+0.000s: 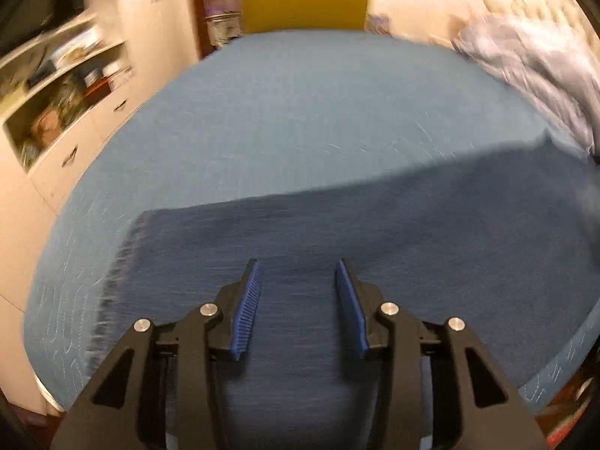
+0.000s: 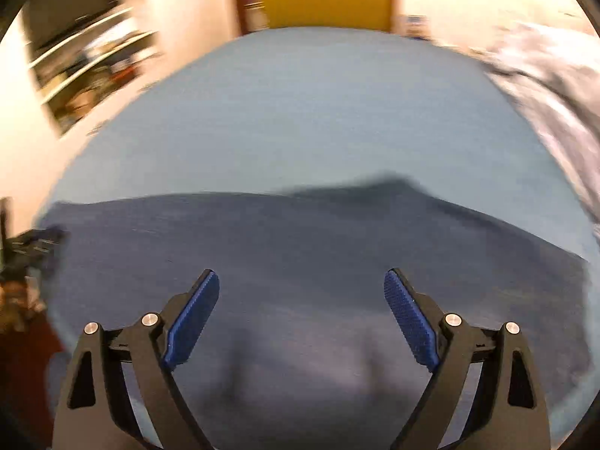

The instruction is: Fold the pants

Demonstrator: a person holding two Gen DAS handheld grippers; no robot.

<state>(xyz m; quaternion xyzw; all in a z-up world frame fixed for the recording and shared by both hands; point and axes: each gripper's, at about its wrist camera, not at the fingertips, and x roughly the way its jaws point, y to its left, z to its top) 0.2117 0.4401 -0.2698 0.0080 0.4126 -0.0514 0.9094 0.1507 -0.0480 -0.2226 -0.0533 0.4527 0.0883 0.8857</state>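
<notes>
The left gripper [image 1: 299, 266] is nearest, its two blue pads [image 1: 247, 311] standing apart with nothing between them, so it is let go and holds nothing. The right gripper [image 2: 302, 277] is spread even wider, and it is empty too. Both hang over the pants [image 1: 337, 262], which lie flat on a table with a light blue cloth [image 1: 300, 112]. The pants are dark blue and look smooth, like one long wide strip running from the left side of the table to the right side. They cover the near part of the table, close to its near edge. In the left wrist view their left end is a straight edge not far from the table's left edge, and their far edge climbs toward the right. In the right wrist view the far edge has a small bump in it. The pictures are blurry, so seams and pockets cannot be made out. Past the pants the cloth is bare. At the far right edge sits a heap of pale clothes [image 1: 536, 71]. Behind the far edge is a yellow chair [image 1: 303, 3], and to the left a white cupboard [image 1: 63, 112] with shelves.
</notes>
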